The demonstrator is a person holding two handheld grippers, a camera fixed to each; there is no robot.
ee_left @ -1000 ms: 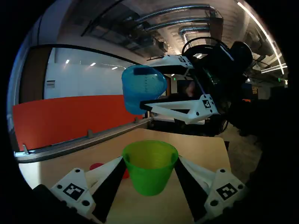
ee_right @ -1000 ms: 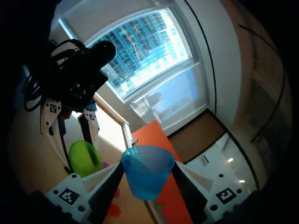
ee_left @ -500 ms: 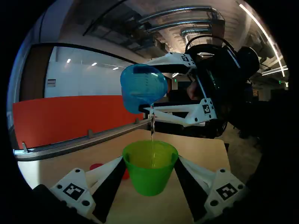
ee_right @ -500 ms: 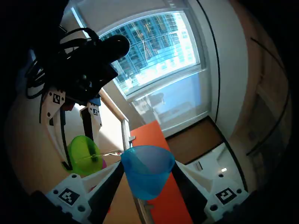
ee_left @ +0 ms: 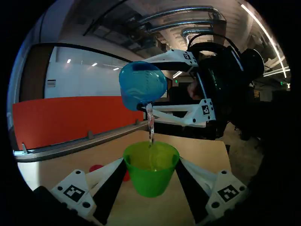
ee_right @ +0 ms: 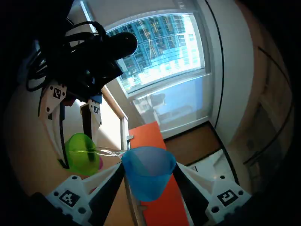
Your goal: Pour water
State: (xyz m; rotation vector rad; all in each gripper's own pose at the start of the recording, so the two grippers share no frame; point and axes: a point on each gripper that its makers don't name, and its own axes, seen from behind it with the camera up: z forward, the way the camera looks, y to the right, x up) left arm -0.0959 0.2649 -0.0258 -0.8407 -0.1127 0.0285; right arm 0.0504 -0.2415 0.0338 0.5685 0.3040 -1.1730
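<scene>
My left gripper [ee_left: 150,177] is shut on a green cup [ee_left: 151,171], held upright just above the wooden table [ee_left: 203,150]. Above it my right gripper [ee_left: 150,84] holds a blue cup [ee_left: 142,85] tipped over on its side. A stream of water [ee_left: 151,128] falls from the blue cup's rim into the green cup. In the right gripper view, the right gripper [ee_right: 148,180] is shut on the blue cup [ee_right: 148,177], and the water [ee_right: 107,151] runs to the green cup [ee_right: 81,153] between the left gripper's fingers [ee_right: 60,132].
A red round object [ee_left: 97,168] lies on the table behind the green cup. An orange wall panel [ee_left: 75,118] with a metal rail [ee_left: 82,143] runs along the table's far side. A large bright window [ee_right: 165,49] stands beyond it.
The blue cup has tipped further over. A thin trickle half a second ago has grown into a steady stream into the green cup. The green cup has stayed in place.
</scene>
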